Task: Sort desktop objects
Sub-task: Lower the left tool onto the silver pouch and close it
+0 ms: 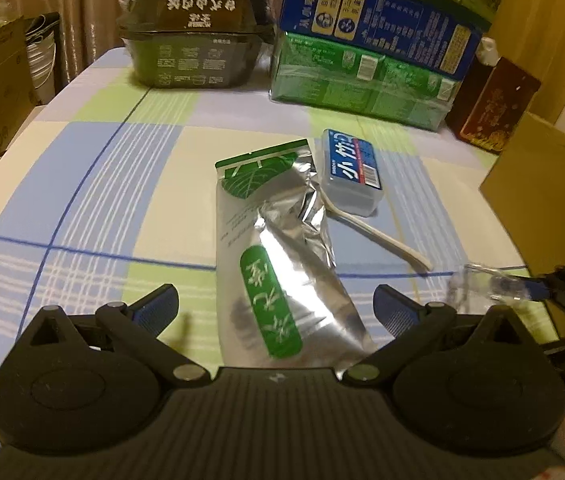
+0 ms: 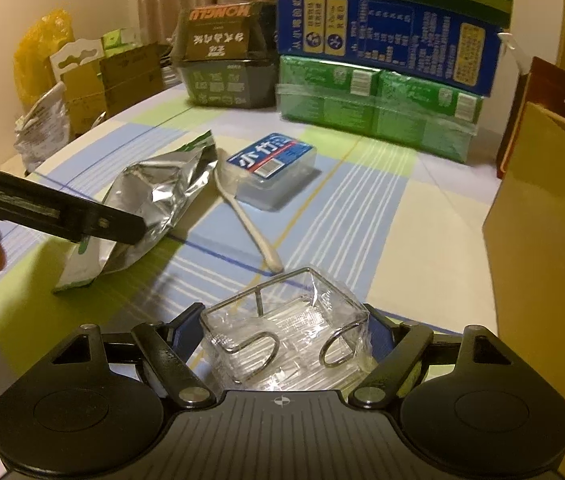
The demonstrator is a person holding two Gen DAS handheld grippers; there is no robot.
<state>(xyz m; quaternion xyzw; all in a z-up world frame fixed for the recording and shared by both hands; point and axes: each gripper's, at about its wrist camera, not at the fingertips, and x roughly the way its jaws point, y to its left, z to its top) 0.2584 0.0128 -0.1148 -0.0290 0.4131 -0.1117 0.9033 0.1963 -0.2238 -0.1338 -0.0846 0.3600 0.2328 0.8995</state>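
A crumpled silver foil pouch (image 1: 278,256) with green labels lies on the checked tablecloth, its near end between the wide-apart fingers of my open left gripper (image 1: 276,306). Beside it are a clear box with a blue label (image 1: 352,172) and a cream plastic spoon (image 1: 378,236). My right gripper (image 2: 286,328) is shut on a clear plastic packet with wire hooks (image 2: 282,340), held above the table; it also shows in the left wrist view (image 1: 486,280). The pouch (image 2: 150,208), box (image 2: 272,168) and spoon (image 2: 248,224) lie ahead of it.
At the table's back stand a dark carton (image 1: 198,28) and a blue box stacked on green packs (image 1: 366,60). A brown cardboard box (image 2: 546,232) stands at the right. Boxes and bags (image 2: 82,80) sit beyond the left table edge.
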